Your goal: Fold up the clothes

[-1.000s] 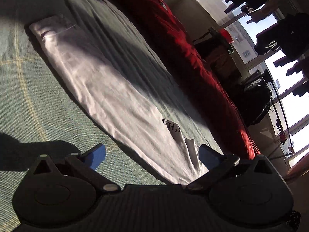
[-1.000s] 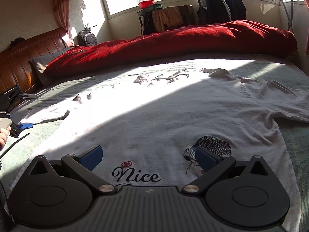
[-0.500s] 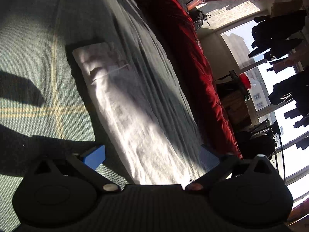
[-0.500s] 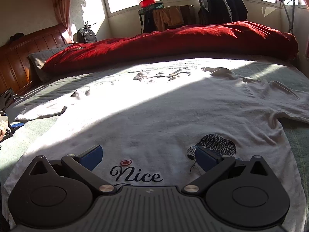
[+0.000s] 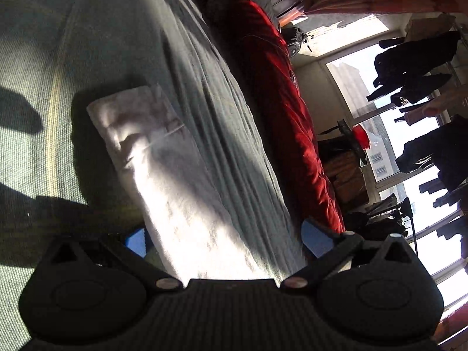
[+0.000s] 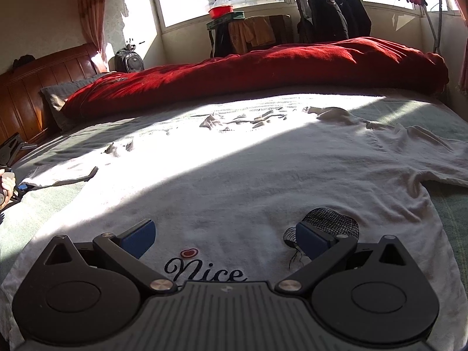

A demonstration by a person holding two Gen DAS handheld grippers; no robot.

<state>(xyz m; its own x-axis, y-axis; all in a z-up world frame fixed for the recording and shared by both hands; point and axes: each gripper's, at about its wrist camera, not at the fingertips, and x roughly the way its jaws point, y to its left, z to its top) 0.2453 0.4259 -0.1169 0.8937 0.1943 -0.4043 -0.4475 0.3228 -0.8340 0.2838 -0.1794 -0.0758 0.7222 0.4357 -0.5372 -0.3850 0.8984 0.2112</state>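
Hovering open right tongs (image 6: 224,239), white T-shirt (image 6: 234,181), green bedsheet (image 6: 433,111)

T-shirt (image 6: 234,175) on bed (image 6: 424,111) — quilt (image 6: 263,67) behind

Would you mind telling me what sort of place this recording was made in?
Most likely a bedroom in a home: a white T-shirt lies spread on a bed with a wooden headboard and a red quilt, and dark coats hang on a rack by the window.
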